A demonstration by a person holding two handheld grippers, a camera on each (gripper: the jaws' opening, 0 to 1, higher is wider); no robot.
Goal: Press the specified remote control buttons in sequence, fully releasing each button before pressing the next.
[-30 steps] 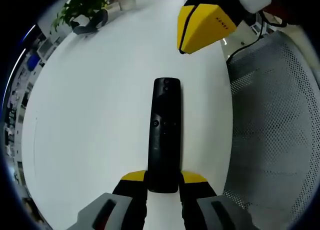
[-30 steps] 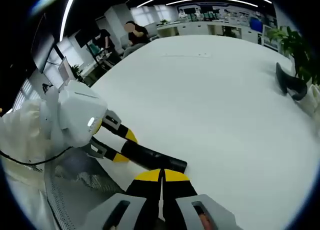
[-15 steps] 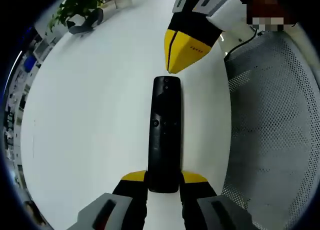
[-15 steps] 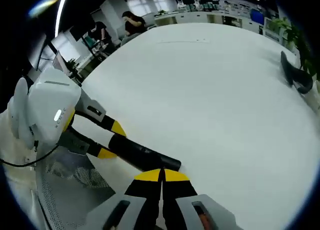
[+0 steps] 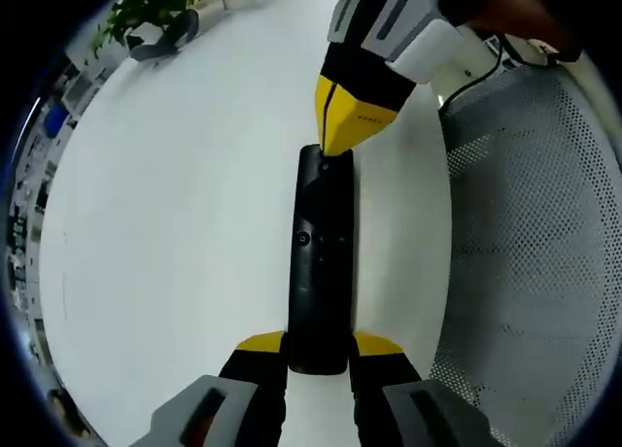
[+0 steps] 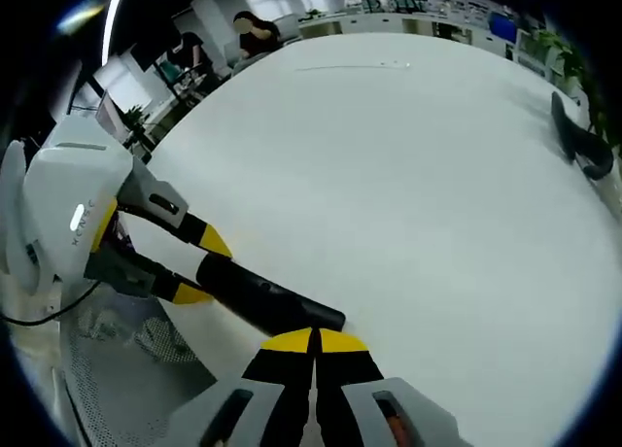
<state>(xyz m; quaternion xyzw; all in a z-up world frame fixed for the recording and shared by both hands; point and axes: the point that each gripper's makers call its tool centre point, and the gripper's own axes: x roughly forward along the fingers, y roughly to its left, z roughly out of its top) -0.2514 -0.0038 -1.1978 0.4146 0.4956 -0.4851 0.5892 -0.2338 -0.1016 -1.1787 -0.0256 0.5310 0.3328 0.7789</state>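
Note:
A long black remote control [image 5: 320,257] lies on the white table [image 5: 175,223], its near end clamped between the yellow-tipped jaws of my left gripper [image 5: 319,346]. My right gripper [image 5: 337,134] comes in from the top of the left gripper view, jaws shut, its yellow tip touching the far end of the remote. In the right gripper view my right gripper [image 6: 314,341] is shut with its tip on the end of the remote [image 6: 260,297], and the left gripper [image 6: 194,267] holds the remote's other end from the left.
A white perforated mesh surface [image 5: 530,253] lies beyond the table's right edge. A potted plant [image 5: 146,5] and a dark curved object [image 6: 579,146] stand at the far side of the table. People sit at desks [image 6: 248,34] in the background.
My right gripper has come down from beyond the remote's far end until its shut tip rests on that end. The left gripper keeps its hold on the remote.

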